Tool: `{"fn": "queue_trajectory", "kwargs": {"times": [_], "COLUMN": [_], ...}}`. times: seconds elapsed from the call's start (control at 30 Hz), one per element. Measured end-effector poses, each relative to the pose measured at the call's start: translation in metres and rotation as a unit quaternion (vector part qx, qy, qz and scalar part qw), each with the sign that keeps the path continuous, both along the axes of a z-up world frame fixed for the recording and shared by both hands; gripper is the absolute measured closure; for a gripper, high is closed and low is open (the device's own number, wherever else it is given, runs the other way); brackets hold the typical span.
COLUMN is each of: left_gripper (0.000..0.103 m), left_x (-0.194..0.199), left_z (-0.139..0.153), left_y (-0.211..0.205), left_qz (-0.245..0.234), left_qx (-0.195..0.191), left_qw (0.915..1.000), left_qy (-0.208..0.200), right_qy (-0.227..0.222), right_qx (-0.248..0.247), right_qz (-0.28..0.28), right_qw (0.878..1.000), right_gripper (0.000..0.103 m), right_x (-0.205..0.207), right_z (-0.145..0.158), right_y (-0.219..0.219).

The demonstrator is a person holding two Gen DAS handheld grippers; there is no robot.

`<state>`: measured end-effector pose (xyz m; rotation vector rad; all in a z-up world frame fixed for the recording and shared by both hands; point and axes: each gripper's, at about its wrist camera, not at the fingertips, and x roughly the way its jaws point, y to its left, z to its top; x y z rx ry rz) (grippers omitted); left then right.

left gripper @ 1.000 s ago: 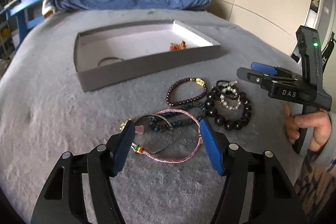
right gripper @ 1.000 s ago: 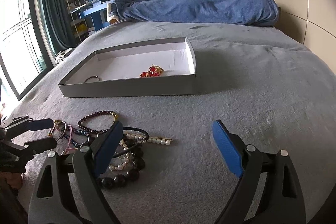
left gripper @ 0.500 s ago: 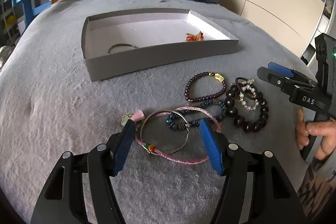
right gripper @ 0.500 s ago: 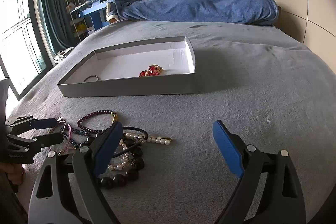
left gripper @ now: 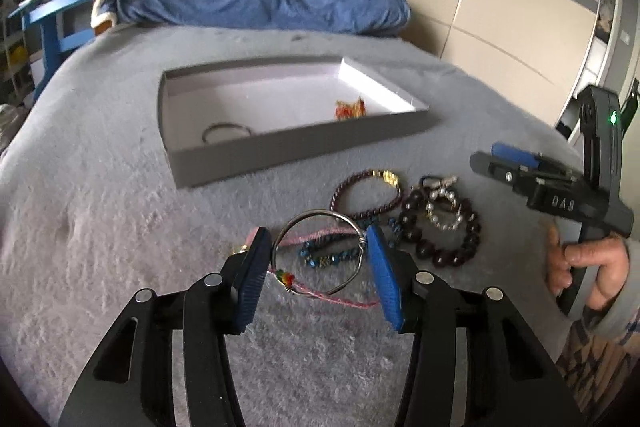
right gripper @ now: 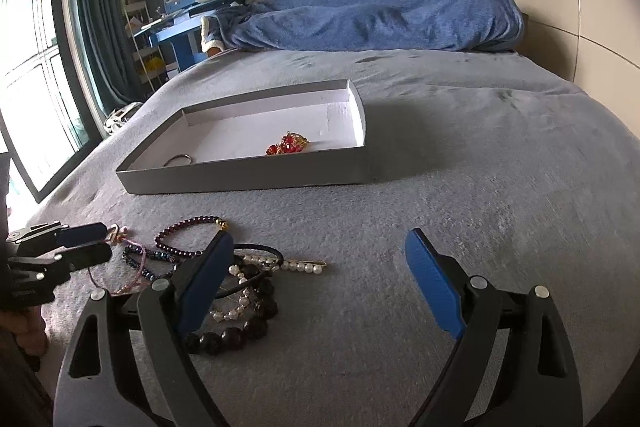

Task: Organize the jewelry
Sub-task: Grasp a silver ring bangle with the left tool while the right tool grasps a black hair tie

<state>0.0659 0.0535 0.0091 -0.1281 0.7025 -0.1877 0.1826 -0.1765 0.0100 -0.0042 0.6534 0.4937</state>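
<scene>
Pick-up step: left claw (left gripper: 318,269) pinches thin silver wire bangle (left gripper: 320,251); right claw (right gripper: 320,285) spread, idle; next, carry bangle into shallow grey cardboard box (left gripper: 280,151).

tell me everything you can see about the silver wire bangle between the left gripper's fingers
The silver wire bangle is a thin, round hoop of bare metal wire with small wire-wrapped joints on its right side and near the bottom. It is tilted up toward the camera, squeezed between the blue pads of the left gripper, whose fingers press on its sides. Behind and below it lie a pink cord bracelet and blue beads.
</scene>
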Motion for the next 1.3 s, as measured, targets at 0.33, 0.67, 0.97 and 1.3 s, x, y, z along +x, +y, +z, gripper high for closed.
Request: {"fn": "queue_trajectory", "kwargs": {"times": [0.33, 0.67, 0.97, 1.3], "left_gripper": [0.052, 0.052, 0.052, 0.052], "left_x": [0.010, 0.037, 0.030, 0.026], "left_z": [0.014, -0.007, -0.011, 0.002], "left_y": [0.015, 0.001, -0.001, -0.011], "left_qz": [0.031, 0.019, 0.018, 0.001], "left_qx": [-0.035, -0.014, -0.011, 0.003], "left_qw": [0.9987, 0.9990, 0.9995, 1.0000], "left_qy": [-0.019, 0.037, 0.025, 0.008], "right_qy": [0.017, 0.048, 0.095, 0.113], "right_qx": [-0.006, -0.016, 0.016, 0.011], "right_qz": [0.041, 0.054, 0.041, 0.071], "right_qw": [0.999, 0.997, 0.995, 0.991], "right_gripper": [0.017, 0.021, 0.050, 0.090], "right_x": [-0.018, -0.013, 0.011, 0.011], "right_z": [-0.003, -0.009, -0.011, -0.014], "right_y": [0.009, 0.017, 0.016, 0.028]}}
